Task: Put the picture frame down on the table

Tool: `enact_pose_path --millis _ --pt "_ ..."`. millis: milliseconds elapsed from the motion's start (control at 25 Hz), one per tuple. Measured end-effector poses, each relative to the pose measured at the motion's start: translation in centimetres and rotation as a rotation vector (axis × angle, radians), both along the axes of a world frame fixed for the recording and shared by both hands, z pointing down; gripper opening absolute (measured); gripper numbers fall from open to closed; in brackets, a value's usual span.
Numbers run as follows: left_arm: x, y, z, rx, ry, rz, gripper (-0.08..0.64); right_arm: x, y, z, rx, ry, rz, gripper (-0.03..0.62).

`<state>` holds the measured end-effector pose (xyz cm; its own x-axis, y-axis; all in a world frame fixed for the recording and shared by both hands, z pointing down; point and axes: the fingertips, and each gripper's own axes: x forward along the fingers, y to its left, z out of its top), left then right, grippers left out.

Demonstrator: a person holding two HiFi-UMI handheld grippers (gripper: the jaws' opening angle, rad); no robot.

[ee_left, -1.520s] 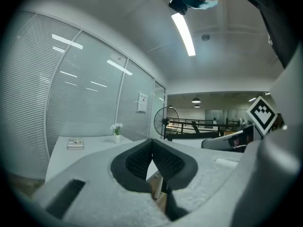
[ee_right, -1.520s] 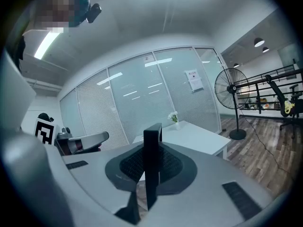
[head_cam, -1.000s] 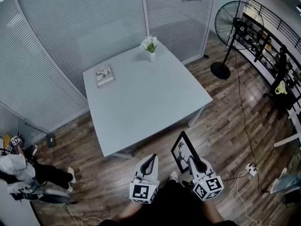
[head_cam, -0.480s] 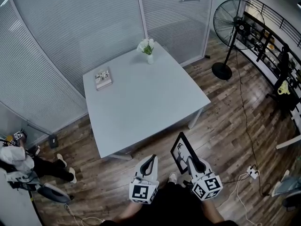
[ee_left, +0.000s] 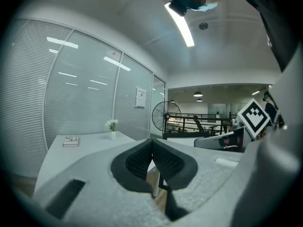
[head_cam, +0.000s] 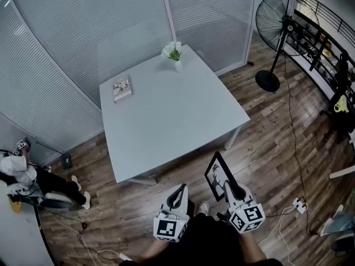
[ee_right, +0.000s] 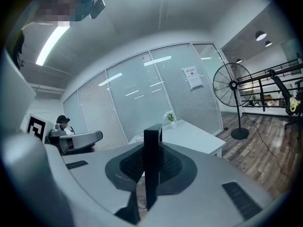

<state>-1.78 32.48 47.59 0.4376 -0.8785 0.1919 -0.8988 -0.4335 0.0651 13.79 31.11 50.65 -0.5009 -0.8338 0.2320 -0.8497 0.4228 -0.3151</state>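
Note:
A black picture frame [head_cam: 216, 177] with a dark drawing on white stands upright in my right gripper [head_cam: 227, 186], which is shut on its lower edge. In the right gripper view the frame [ee_right: 152, 162] shows edge-on between the two pads. Frame and gripper hang over the wooden floor, short of the near right corner of the pale grey table [head_cam: 183, 126]. My left gripper [head_cam: 178, 192] is beside it on the left, shut with nothing between its pads [ee_left: 152, 161].
On the table lie a small book [head_cam: 122, 87] at the far left and a white vase of flowers [head_cam: 174, 53] at the far corner. A standing fan [head_cam: 274, 24] and cables are on the floor to the right. A seated person [head_cam: 22, 182] is at the left.
The view has shifted a little; the table sits slightly lower and further right in the picture. Both grippers and the frame keep the same pose.

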Motion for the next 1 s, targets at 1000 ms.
enact_pose_path --millis 1000 --pt "-1.9 -21.6 0.3 0.0 0.06 0.052 0.015 -2.0 -18.6 0.6 -0.056 -0.011 0.046 0.044"
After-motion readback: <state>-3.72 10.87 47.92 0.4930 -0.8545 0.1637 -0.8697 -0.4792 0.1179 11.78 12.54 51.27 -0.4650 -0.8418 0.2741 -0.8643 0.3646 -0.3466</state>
